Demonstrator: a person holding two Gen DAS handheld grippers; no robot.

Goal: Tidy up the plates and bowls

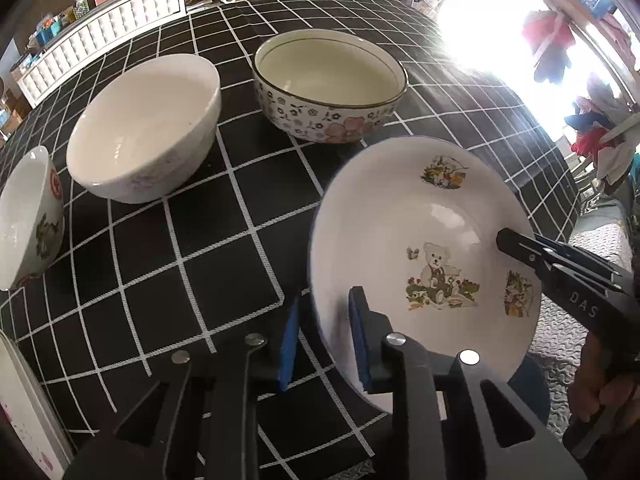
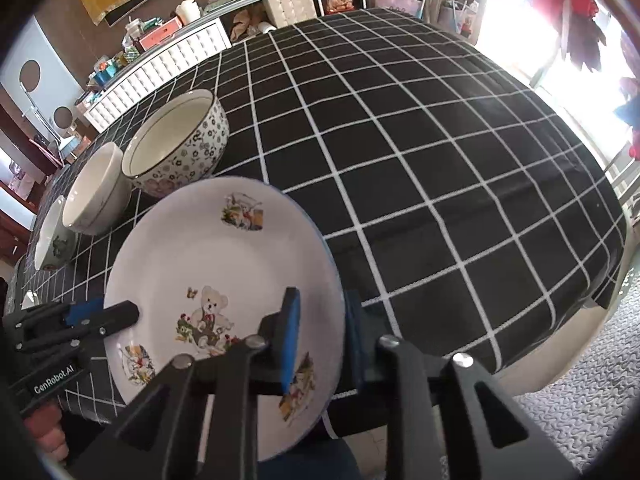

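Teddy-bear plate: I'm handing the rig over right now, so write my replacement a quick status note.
Left hand-held gripper: shut on the teddy-bear plate, at its left rim.
Right hand-held gripper: shut on the opposite rim.
Plate is held tilted over the table's near edge.
On the checked tablecloth: floral bowl, white bowl, small bowl, side by side, unstacked.
Left: set plate down, group bowls.

White "GenRobot.AI" label on left gripper (image 2: 100, 316) body; raised "DAS" letters on right gripper (image 1: 508, 240) body.
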